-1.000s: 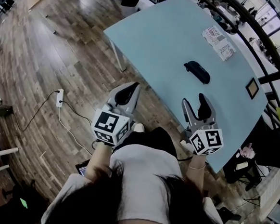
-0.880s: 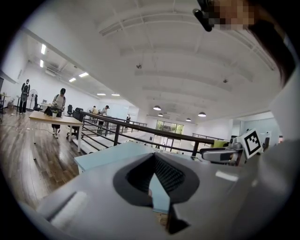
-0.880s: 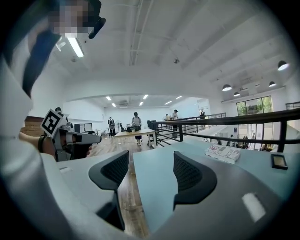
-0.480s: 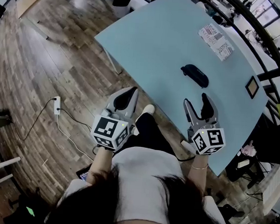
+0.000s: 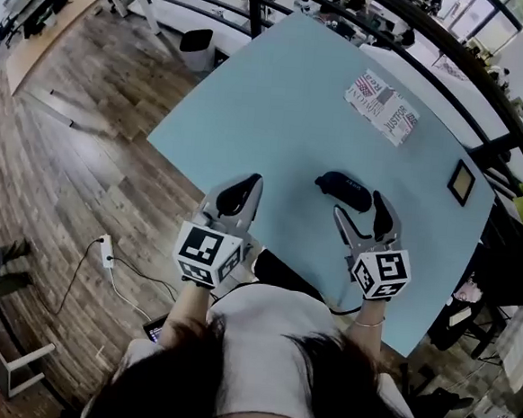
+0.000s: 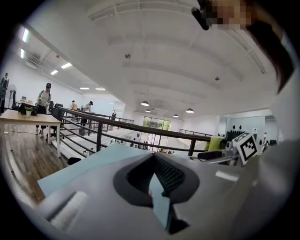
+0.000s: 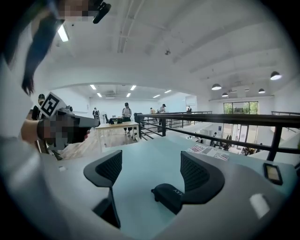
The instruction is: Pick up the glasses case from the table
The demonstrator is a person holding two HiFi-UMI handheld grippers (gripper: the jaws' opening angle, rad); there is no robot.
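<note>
The glasses case is a dark, oblong, zipped pouch lying on the light blue table, near its front edge. My right gripper hovers just short of it with its jaws opening wide; nothing is between them. In the right gripper view the case lies just past the right gripper, partly behind the right-hand jaw. My left gripper is over the table's near edge, left of the case, jaws together and empty. The left gripper shows only a thin slit between its pads.
A printed magazine lies at the far side of the table and a small dark-framed square at its right end. A black railing runs behind the table. A bin and a power strip are on the wooden floor.
Both grippers have come forward from over the floor to over the table's near edge, toward the case. The right jaws have spread wider.
</note>
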